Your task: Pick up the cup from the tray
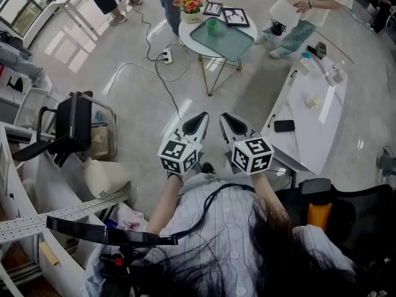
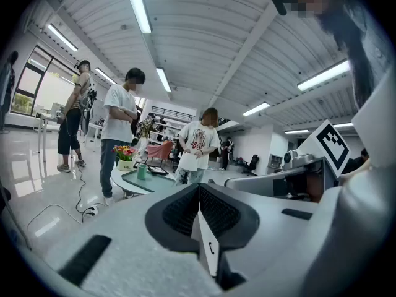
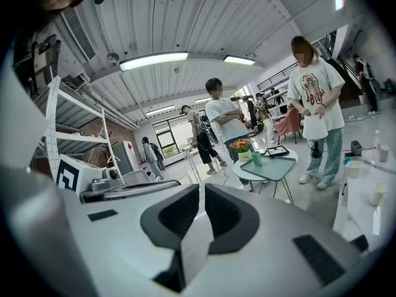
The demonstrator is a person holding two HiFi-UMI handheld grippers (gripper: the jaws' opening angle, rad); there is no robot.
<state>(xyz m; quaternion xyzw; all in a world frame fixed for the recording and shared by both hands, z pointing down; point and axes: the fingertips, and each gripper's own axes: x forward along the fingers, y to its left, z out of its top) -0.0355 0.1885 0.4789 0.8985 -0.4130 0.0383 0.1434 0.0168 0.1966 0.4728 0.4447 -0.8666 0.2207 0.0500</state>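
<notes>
A green cup (image 1: 213, 26) stands upright on a teal tray (image 1: 234, 43), on a small round white table across the room. The same cup (image 2: 142, 171) shows small and far off in the left gripper view, and the cup (image 3: 256, 159) sits on the tray (image 3: 275, 167) in the right gripper view. My left gripper (image 1: 198, 120) and right gripper (image 1: 229, 122) are held side by side close to my body, far short of the table. The left gripper (image 2: 199, 189) and the right gripper (image 3: 202, 193) both have their jaws together with nothing between them.
A flower pot (image 1: 190, 7) and picture frames (image 1: 236, 17) share the round table. People stand around it. A power strip (image 1: 166, 57) and cables lie on the floor between me and the table. A long white table (image 1: 322, 119) with a phone (image 1: 284, 126) is at right, a black chair (image 1: 71, 127) at left.
</notes>
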